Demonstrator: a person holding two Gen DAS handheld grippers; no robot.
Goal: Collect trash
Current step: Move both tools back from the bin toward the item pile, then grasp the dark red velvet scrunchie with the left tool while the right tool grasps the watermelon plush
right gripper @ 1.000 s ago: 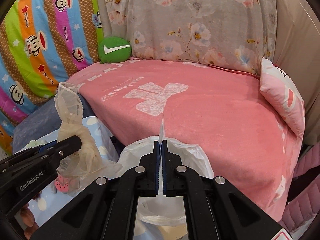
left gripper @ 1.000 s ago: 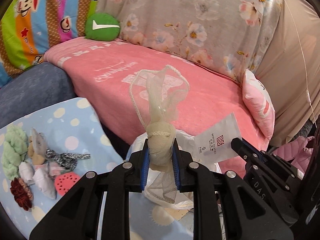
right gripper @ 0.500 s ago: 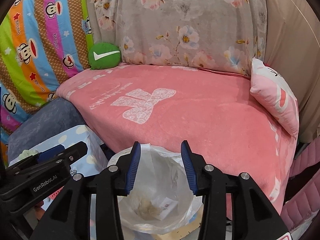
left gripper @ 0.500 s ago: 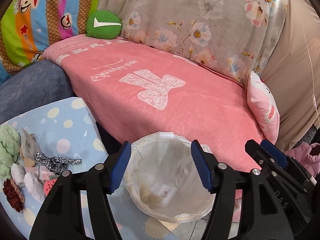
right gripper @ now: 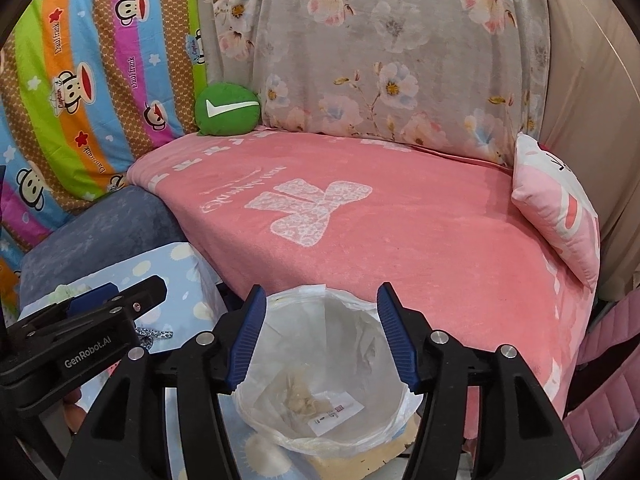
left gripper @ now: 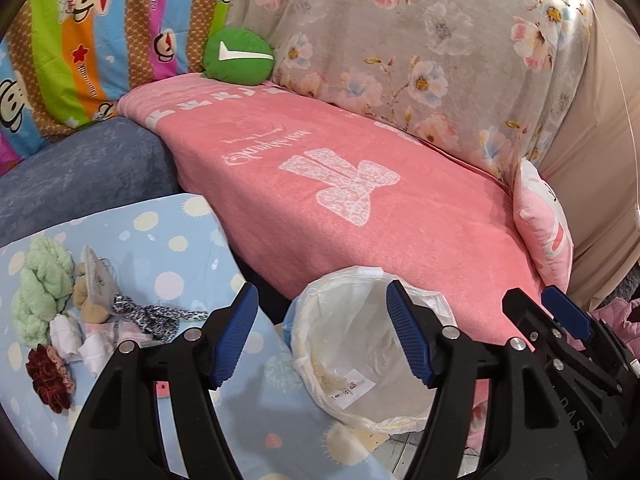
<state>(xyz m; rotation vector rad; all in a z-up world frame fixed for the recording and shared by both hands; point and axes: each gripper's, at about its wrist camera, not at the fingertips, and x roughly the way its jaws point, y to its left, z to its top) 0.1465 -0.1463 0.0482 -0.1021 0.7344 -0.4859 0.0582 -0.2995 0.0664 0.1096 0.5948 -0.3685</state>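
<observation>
Blue-padded black jaws of the left gripper (left gripper: pixel 320 336) held apart with nothing between them, just opened, hovering above the near rim of a small bin lined with a clear plastic bag (left gripper: pixel 352 360). Right gripper (right gripper: pixel 320 336) likewise released, its jaws also just spread, poised directly over the same lined bin (right gripper: pixel 324 376). Inside the bag: a crumpled beige mesh net (right gripper: pixel 300 396) beside a white sachet with small print (right gripper: pixel 334 414), both lying at the bottom. Bin wedged between a pale-blue, dot-patterned surface (left gripper: pixel 168 240) on the left and a pink blanket (left gripper: pixel 360 200) with a white bow motif beyond. On the blue surface, far left: a green fluffy scrunchie (left gripper: pixel 40 284), a dark red scrunchie (left gripper: pixel 48 376), a leopard-print tie (left gripper: pixel 156 314) and small white scraps. Far back: a green round cushion (left gripper: pixel 238 54), floral grey fabric, and a striped monkey-print quilt. Small pink pillow (left gripper: pixel 544 232) at the right edge.
</observation>
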